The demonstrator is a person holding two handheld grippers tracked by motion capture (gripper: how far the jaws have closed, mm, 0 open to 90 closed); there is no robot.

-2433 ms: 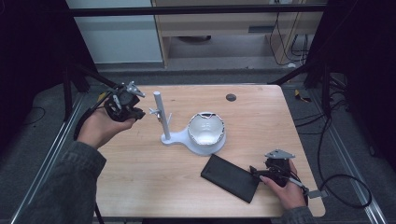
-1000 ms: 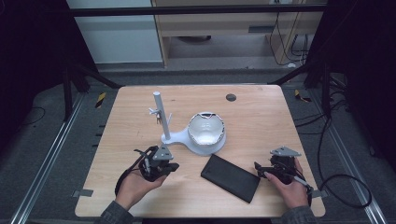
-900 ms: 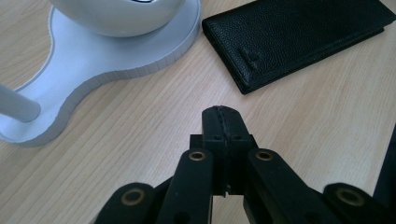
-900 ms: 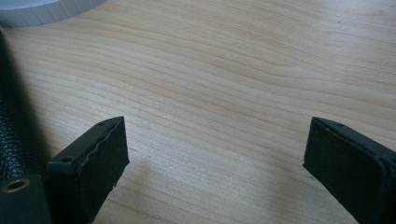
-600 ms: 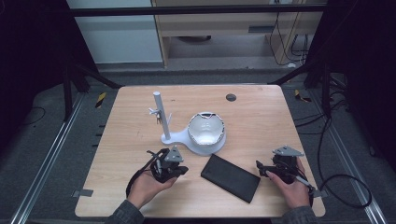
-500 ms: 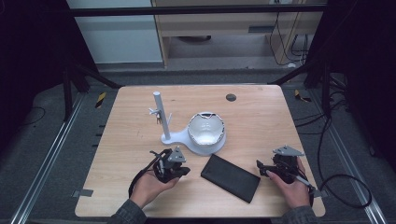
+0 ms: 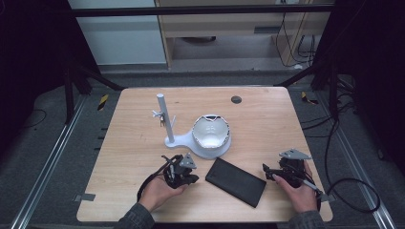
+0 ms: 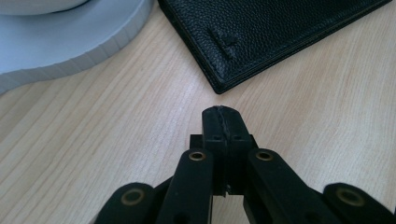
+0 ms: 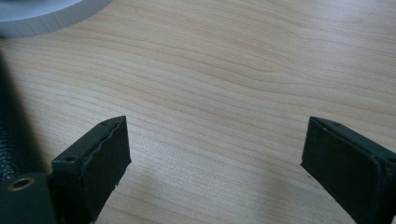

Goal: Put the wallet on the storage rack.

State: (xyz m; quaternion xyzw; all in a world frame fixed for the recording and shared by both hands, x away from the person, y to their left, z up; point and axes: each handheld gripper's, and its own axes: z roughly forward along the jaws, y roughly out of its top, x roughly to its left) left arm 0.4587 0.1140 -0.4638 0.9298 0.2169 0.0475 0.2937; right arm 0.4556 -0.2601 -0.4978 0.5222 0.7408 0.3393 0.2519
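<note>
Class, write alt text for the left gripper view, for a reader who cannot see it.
The left gripper, its two black jaws pressed shut on nothing, points at the near corner of a black leather wallet lying flat on the wooden table, just short of touching it. The white stand base curves across the upper left.

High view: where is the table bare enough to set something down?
The table's left side beyond the white stand and the far right around the dark disc are bare. The near middle is crowded: left gripper, black wallet, right gripper.

A flat black leather wallet (image 7: 236, 181) lies closed on the table, near the white stand's base (image 7: 193, 141).
</note>
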